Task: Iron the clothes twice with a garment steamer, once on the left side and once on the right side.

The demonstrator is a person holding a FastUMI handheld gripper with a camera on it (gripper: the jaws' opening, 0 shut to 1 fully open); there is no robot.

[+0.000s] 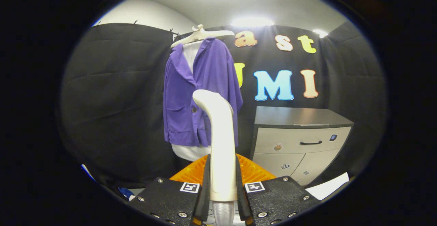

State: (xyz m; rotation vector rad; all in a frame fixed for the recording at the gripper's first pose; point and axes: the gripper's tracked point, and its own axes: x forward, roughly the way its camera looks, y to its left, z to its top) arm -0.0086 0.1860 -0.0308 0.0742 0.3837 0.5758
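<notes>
We hold the garment steamer [221, 144] upright in the claw [222, 185], both fingers pressed against the lower part of its smooth, rigid handle, its bent head rising just ahead of us. It looks hard and possibly slick, so that low, straight section seems the safest hold. Beyond it hangs the purple jacket [201, 93], soft and loose on a hanger [201, 34], likely to swing under pressure. The steamer's face points away from us, its hose is cut off below, and an orange object [252, 171] behind the fingers stays unidentifiable.

I see the jacket [199, 93] hanging from a hanger [201, 34]. Right of it stands a cabinet [300, 140]. Its dark top looks bare.
</notes>
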